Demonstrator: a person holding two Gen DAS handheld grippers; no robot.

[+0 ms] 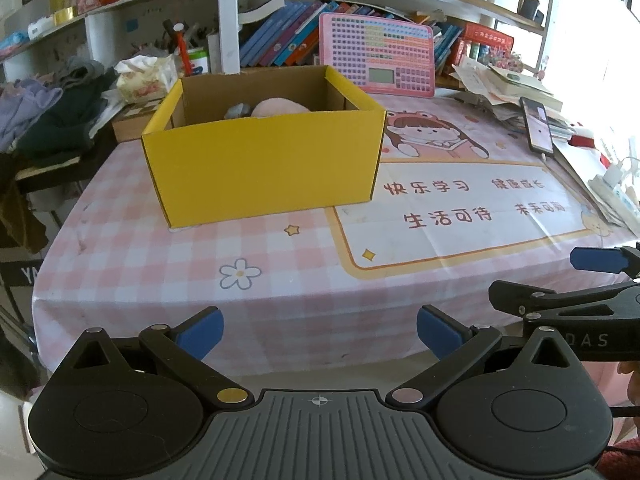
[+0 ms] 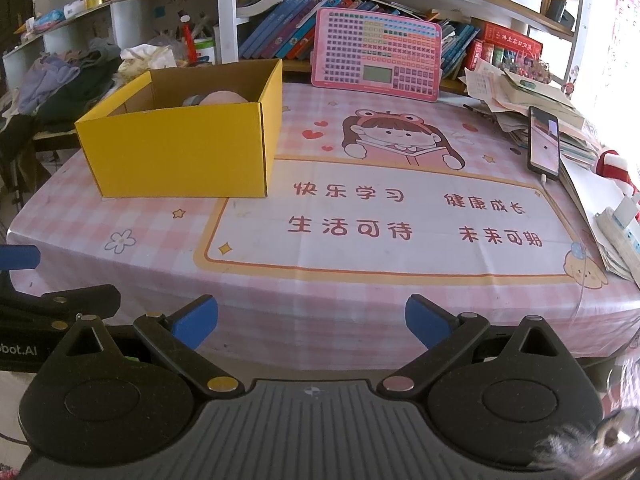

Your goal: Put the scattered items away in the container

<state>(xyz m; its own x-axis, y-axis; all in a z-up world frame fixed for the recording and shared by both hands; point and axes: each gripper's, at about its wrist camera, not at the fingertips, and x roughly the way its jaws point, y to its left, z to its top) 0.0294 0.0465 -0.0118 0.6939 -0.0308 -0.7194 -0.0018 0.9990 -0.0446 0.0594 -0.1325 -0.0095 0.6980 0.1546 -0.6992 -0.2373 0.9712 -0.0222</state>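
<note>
Tongs idle at the counter's near edge, box already holding items

Both pairs of tongs hover short of the near edge of the counter [image 2: 360, 300], which wears a pink checked cloth printed with a cartoon girl and a cream panel of red characters. The left tongs [image 1: 320, 330] stand with their blue pads spread wide and nothing between them. The right tongs [image 2: 312, 318] are likewise spread wide and empty. The two sit side by side: from the left wrist camera the right tool's black frame and one blue pad show at the right edge, and from the right wrist camera the left tool shows at the left edge.

The yellow cardboard box [image 1: 264, 168] stands on the cloth straight ahead of the left tongs and well beyond them; for the right tongs it lies ahead and to the left [image 2: 180, 152]. Its top is open. Inside, over the front wall, a rounded pink item [image 1: 280, 107] shows, with a smaller grey item [image 1: 238, 111] just to its left; what they are cannot be told.

Ahead of the right tongs, past the printed panel, a pink keypad board [image 2: 376, 54] leans against a row of books on the shelf. Far to the right a phone [image 2: 544, 144] rests, screen lit, against a heap of papers.
</note>
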